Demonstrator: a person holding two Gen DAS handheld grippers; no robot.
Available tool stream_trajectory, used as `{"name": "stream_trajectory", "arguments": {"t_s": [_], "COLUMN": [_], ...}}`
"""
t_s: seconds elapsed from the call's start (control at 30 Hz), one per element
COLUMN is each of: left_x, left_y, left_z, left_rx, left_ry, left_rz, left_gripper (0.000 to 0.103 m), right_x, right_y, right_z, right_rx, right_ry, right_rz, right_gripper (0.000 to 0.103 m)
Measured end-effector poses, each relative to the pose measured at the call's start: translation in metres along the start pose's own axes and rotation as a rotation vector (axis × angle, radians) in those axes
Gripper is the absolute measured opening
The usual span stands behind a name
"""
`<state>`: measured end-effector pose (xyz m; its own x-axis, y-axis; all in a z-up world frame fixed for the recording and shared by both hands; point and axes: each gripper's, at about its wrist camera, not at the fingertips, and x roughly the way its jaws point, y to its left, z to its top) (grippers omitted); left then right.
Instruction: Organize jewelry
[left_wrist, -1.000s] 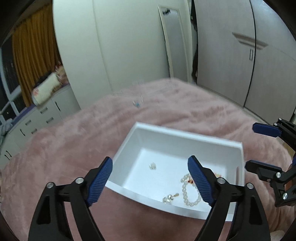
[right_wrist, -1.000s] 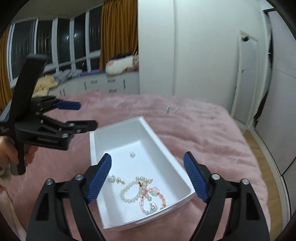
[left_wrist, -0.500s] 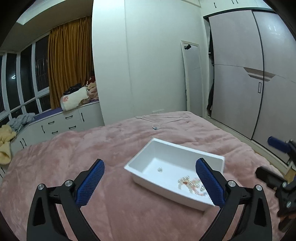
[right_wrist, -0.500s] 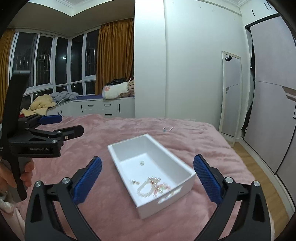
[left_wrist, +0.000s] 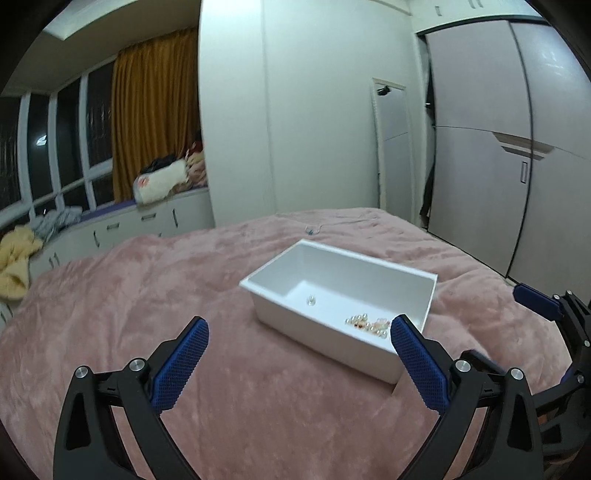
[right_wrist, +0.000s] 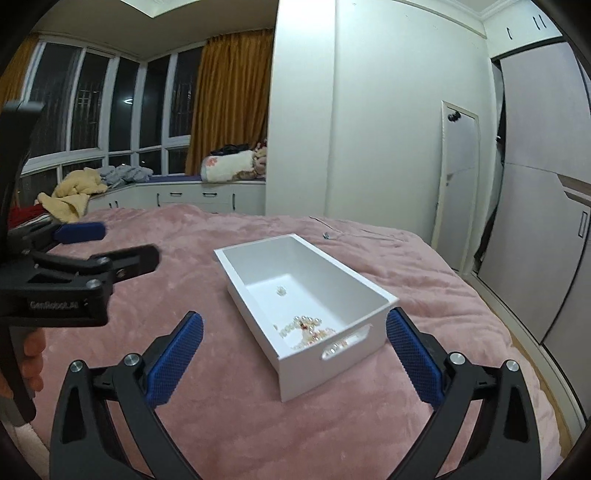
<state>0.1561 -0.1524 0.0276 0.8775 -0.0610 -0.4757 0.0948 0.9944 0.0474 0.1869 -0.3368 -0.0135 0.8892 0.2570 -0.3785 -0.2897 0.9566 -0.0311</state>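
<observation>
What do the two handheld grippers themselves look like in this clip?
The left gripper and the right gripper match: black plastic fork-shaped frames with silver screw heads and blue cross-hatched fingertip pads. The right wrist view shows white lettering on the left gripper's side.

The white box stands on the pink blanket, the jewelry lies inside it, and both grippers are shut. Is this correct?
Not quite: the left gripper and right gripper are both open, as each wrist view shows. The white box does stand on the pink blanket, jewelry inside.

Jewelry (right_wrist: 308, 330) lies in the box (right_wrist: 373, 291) on the bed (right_wrist: 221, 424), nearer its handle end.
</observation>
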Motion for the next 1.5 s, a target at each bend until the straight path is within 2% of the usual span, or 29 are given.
{"name": "stream_trajectory", "arguments": {"t_s": [0.17,0.43,1.5], "left_x": [0.014,0.028,0.032], "left_y": [0.01,0.014,0.011], "left_z": [-0.018,-0.035,-0.035], "left_rx": [-0.014,-0.011,-0.002], "left_ry": [0.052,0.088,0.088], "left_rz": [0.048,0.059,0.045], "left_gripper": [0.1,0.1,0.1], "right_x": [0.005,0.011,0.013], "right_y": [-0.012,-0.005,-0.002], "right_z": [-0.005,-0.008,-0.012], "right_rx": [0.054,0.032,0.017], "right_ry": [0.019,0.049,0.052], "right_rz": [-0.015,-0.021,-0.017], "right_gripper": [0.098,0.098,0.098]}}
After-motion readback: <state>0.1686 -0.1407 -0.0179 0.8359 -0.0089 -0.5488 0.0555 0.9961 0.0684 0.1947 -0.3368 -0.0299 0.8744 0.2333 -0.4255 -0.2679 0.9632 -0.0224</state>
